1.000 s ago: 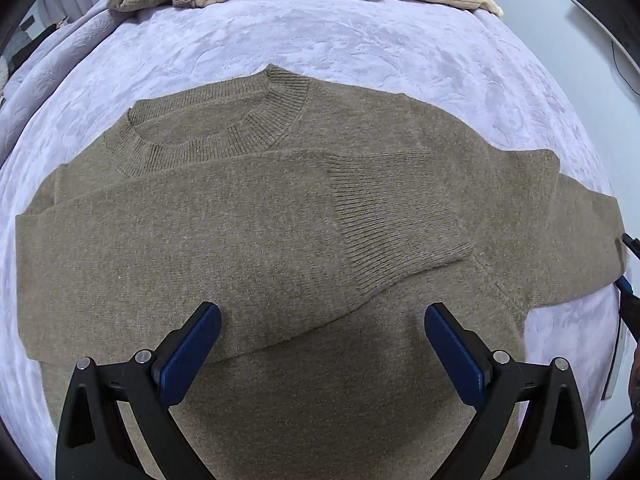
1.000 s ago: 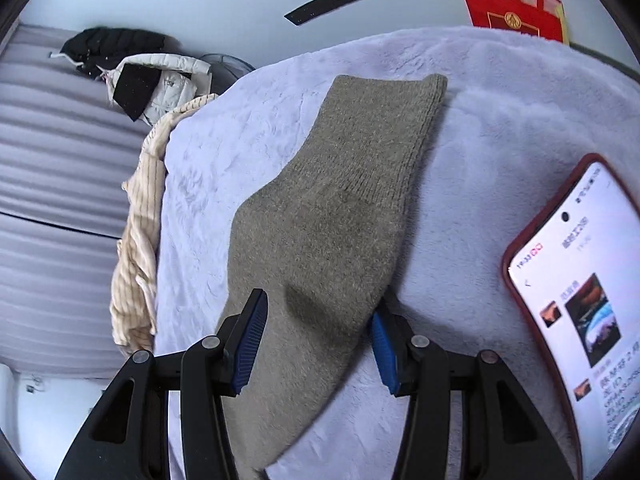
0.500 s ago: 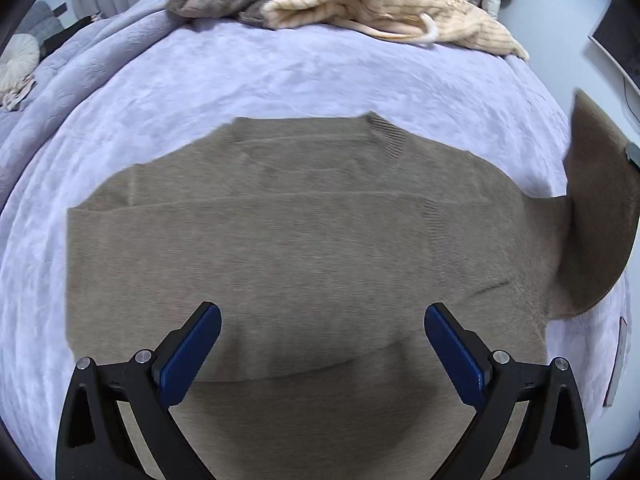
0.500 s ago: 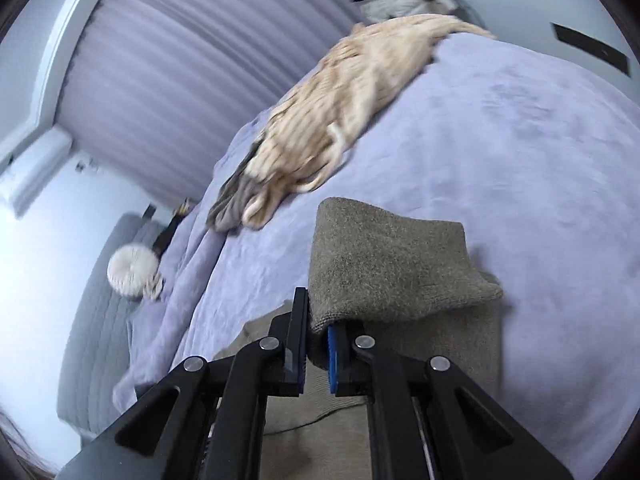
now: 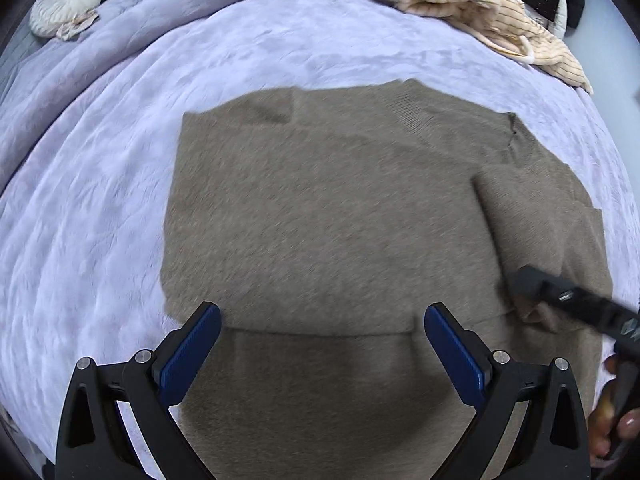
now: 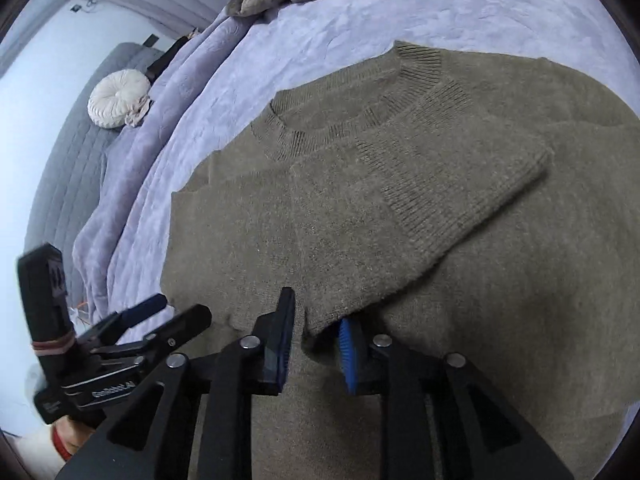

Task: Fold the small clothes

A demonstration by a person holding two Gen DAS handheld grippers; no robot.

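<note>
A taupe knit sweater [image 5: 328, 216] lies flat on the lilac bed cover [image 5: 100, 184], one sleeve folded across its chest. It also shows in the right wrist view [image 6: 460, 208], collar at the far side. My left gripper [image 5: 322, 344] is open and empty, hovering over the sweater's near part. My right gripper [image 6: 314, 340] has its jaws a little apart, with the edge of the second sleeve [image 6: 320, 320] lying between the pads; it shows in the left wrist view [image 5: 532, 280] at the sweater's right side.
A pile of cream striped and grey clothes [image 5: 460, 4] lies at the bed's far edge. A round white cushion [image 5: 66, 2] sits at the far left. The left gripper's body [image 6: 100, 356] shows at the lower left of the right wrist view.
My right gripper has carried the second sleeve in over the sweater's body and its jaws have parted from the tight pinch. The left gripper has shifted left and stays open.
</note>
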